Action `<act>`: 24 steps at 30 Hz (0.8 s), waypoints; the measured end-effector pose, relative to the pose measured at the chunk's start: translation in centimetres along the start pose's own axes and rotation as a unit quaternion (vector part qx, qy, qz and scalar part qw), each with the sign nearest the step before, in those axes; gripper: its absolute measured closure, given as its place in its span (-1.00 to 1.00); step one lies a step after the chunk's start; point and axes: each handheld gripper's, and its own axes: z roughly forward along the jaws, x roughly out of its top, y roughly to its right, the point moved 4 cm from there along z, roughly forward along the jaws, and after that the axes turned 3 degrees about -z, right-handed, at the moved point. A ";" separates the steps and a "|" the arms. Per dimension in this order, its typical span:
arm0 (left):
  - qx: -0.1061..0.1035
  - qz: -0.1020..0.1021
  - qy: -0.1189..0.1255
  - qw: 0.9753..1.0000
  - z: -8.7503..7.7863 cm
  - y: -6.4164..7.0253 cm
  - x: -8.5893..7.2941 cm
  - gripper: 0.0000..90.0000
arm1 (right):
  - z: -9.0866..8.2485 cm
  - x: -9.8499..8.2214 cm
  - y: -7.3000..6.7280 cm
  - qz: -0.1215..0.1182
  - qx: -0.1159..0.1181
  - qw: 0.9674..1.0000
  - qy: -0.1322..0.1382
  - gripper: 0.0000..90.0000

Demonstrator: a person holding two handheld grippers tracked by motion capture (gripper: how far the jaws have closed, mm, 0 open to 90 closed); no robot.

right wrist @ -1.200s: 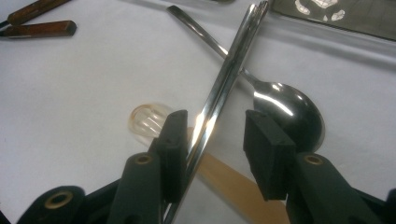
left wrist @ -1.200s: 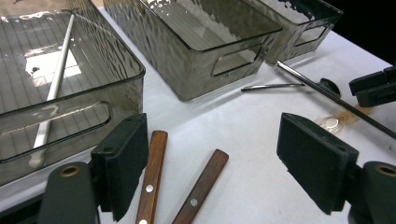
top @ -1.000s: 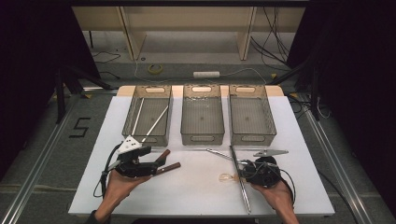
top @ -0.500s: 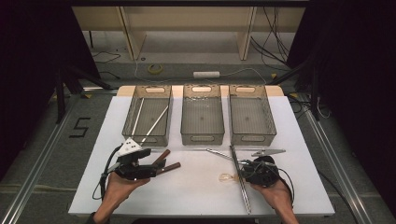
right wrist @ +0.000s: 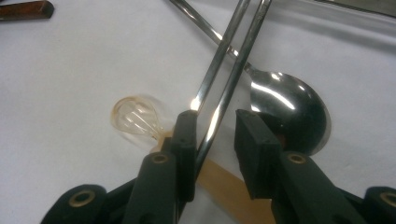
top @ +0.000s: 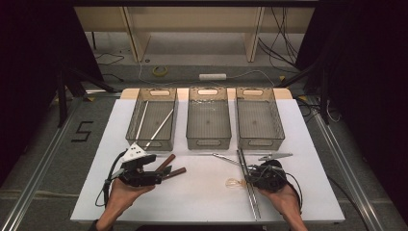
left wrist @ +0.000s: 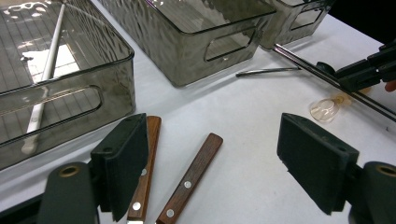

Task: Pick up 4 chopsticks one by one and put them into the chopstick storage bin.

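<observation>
At the table's [top: 202, 207] left, the left gripper [left wrist: 215, 154] stands wide and empty over two wooden-handled, riveted knives [left wrist: 191, 175], their blades cut off by the frame. Right of centre, the right gripper [right wrist: 215, 140] has just been closing. Its jaws are narrow around the slim polished metal tongs [right wrist: 233, 74]: one pad touches and the other stands clear. The tongs' arms lie almost together across a steel spoon [right wrist: 289, 112], their lower run hidden.

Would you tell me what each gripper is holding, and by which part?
Left gripper: nothing. Right gripper has just been closing around the metal tongs' two arms, not yet clamped.
</observation>
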 end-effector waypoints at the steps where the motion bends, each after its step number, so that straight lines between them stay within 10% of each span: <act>1: 0.000 0.000 0.000 1.000 0.0 0.0 0.0 -0.46 | 0.0 0.0 0.0 0.000 0.000 1.000 0.000 0.56; 24: -0.003 0.002 -0.005 1.000 0.1 0.2 -0.1 -0.46 | 0.5 0.4 0.5 0.053 0.010 0.999 0.003 0.86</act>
